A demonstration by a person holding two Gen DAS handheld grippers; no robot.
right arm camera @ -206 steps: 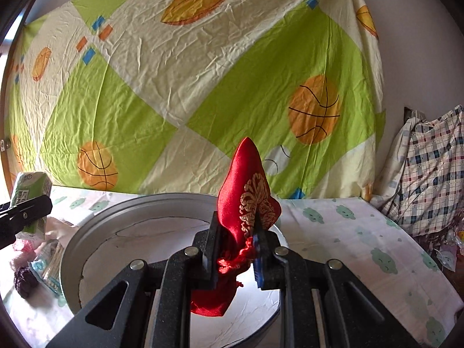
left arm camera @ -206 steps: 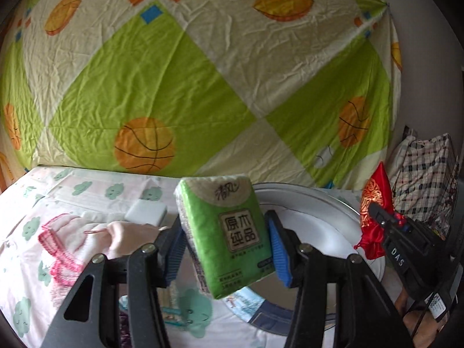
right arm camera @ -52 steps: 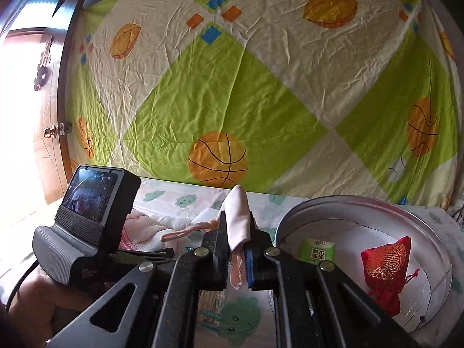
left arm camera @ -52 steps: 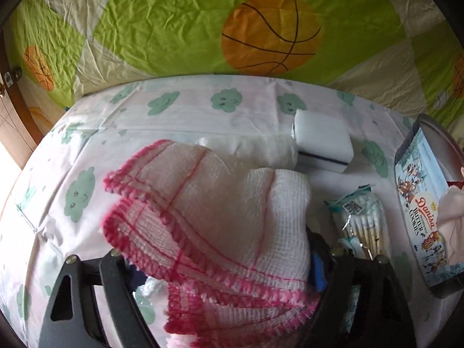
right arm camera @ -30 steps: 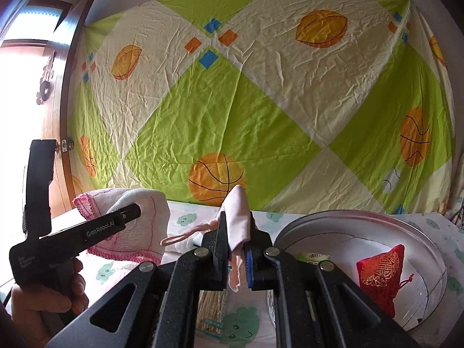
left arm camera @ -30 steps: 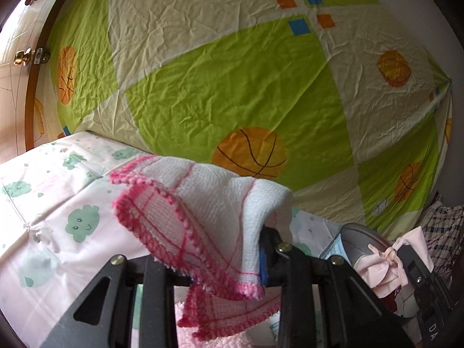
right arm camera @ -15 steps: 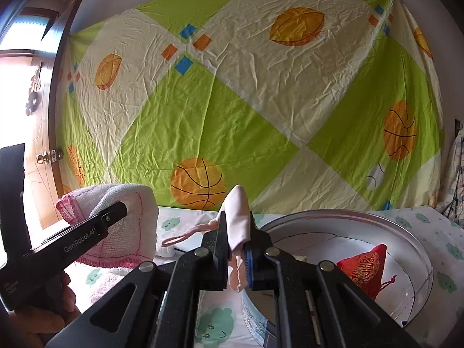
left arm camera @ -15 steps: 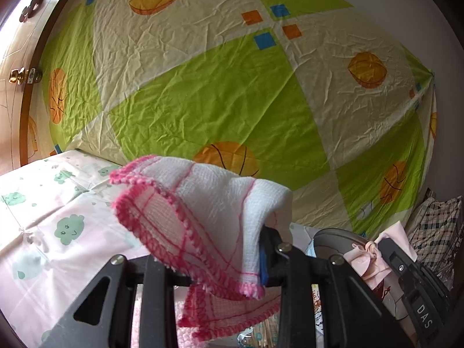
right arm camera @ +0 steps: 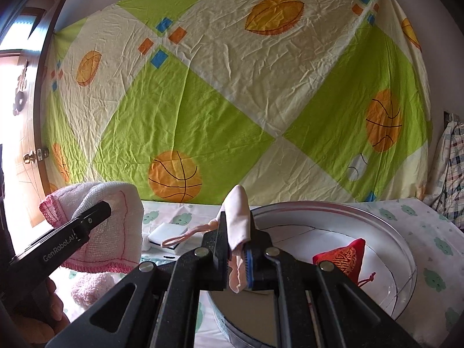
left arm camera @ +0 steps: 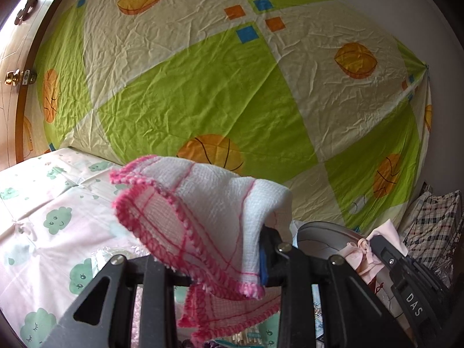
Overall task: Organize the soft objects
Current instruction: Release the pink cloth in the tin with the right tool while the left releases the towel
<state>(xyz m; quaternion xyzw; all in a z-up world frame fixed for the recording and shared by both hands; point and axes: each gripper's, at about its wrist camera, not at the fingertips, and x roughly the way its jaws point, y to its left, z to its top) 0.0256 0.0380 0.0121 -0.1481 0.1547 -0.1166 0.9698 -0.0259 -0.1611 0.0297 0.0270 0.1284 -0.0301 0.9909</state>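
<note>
Standing over a bed [left arm camera: 43, 203] covered in a pale sheet with green cloud faces, both grippers are held up off it, well apart from one another, with free air between them and the wrinkled green-and-cream hanging sheet [right arm camera: 232, 101] that closes off the far side. A wooden door [right arm camera: 20, 145] bounds the left edge, a checked cloth [right arm camera: 452, 174] the right. The round metal tray [right arm camera: 406, 249] takes up the right part of the bed, its raised rim reaching near the far edge; most of its white floor is bare, with only a red embroidered pouch [right arm camera: 342, 258] lying toward its right side.

The left gripper [left arm camera: 208, 258] has its fingers partly closed and clamped on a white washcloth with pink stitched edging [left arm camera: 203, 211], which billows up over the fingers and droops below them, above the bed left of the tray. The right gripper [right arm camera: 236, 249] has its fingers pressed nearly together on a thin pale pink cloth item [right arm camera: 237, 217], standing upright between them with a cord loop trailing left, at the tray's near-left rim. A white sponge block [right arm camera: 165, 232] lies on the bed between the two grippers, and a fluffy pink cloth [right arm camera: 90, 287] sits beneath the washcloth
</note>
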